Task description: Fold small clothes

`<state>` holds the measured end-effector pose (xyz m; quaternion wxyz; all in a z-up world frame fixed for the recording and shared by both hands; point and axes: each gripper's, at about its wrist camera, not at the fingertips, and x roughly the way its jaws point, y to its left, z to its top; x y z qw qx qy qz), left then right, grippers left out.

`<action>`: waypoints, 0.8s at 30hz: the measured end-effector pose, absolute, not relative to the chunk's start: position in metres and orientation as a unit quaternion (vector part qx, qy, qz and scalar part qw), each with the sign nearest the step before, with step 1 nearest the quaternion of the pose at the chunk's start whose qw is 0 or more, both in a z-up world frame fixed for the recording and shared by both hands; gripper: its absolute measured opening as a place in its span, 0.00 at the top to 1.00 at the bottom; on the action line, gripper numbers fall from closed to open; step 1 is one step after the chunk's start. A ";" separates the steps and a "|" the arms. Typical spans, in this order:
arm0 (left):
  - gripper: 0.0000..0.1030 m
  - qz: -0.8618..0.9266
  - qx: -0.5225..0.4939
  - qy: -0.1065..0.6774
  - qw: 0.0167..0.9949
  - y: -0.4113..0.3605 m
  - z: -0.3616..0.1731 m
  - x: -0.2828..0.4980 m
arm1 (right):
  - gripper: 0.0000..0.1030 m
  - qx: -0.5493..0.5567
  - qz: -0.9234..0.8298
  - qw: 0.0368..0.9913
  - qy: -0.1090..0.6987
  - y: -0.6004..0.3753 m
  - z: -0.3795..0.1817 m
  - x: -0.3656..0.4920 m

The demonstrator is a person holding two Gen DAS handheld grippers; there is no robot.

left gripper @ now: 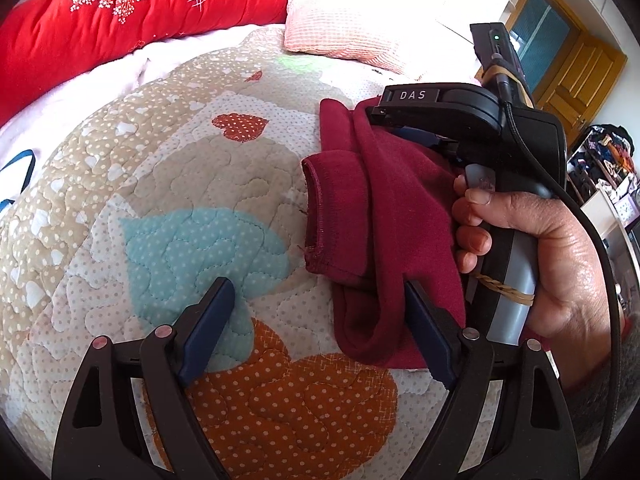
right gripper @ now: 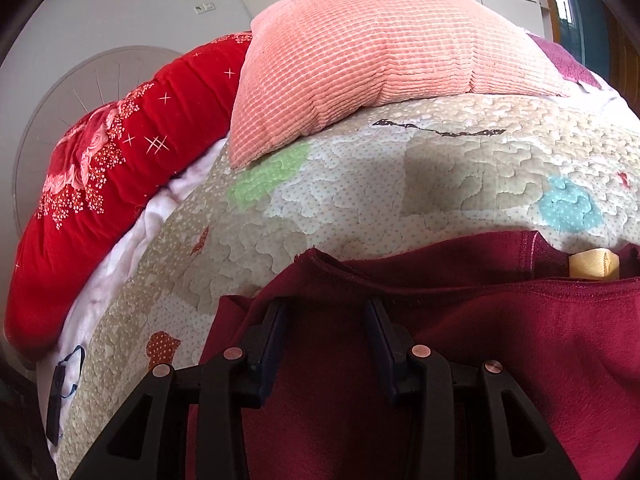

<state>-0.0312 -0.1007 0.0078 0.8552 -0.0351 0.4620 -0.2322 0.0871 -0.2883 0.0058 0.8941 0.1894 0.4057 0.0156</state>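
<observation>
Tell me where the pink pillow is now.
In the right wrist view, the pink pillow lies top centre on the quilt, beside the red blanket.

Matt maroon knit garment (left gripper: 384,216) (soft), stitched cotton quilt (left gripper: 168,184)

Quilted bed (left gripper: 168,184) with red duvet (left gripper: 100,28), pink pillow (right gripper: 372,64); wooden door (left gripper: 580,76) in daylight

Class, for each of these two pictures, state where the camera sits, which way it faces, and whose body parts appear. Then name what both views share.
Left wrist: on the left gripper, looking along its open fingers across the quilt at the maroon garment, the right gripper and the right hand.
Right wrist: on the right gripper, low over the garment, facing the pink pillow.
Shared: garment, quilt, pillow, red blanket.
</observation>
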 end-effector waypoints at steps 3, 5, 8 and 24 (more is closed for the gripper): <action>0.17 -0.232 -0.033 0.462 0.856 -0.101 0.008 -0.032 | 0.61 0.196 0.018 0.895 0.401 -0.289 0.006 0.085; 0.17 -0.232 -0.033 0.462 0.855 -0.101 0.007 -0.032 | 0.60 0.202 0.022 0.892 0.403 -0.290 0.006 0.085; 0.17 -0.233 -0.036 0.463 0.855 -0.099 0.008 -0.030 | 0.60 0.173 0.023 0.884 0.434 -0.286 0.017 0.084; 0.17 -0.229 -0.045 0.452 0.861 -0.099 0.010 -0.018 | 0.45 0.173 -0.053 0.899 0.398 -0.386 0.029 -0.074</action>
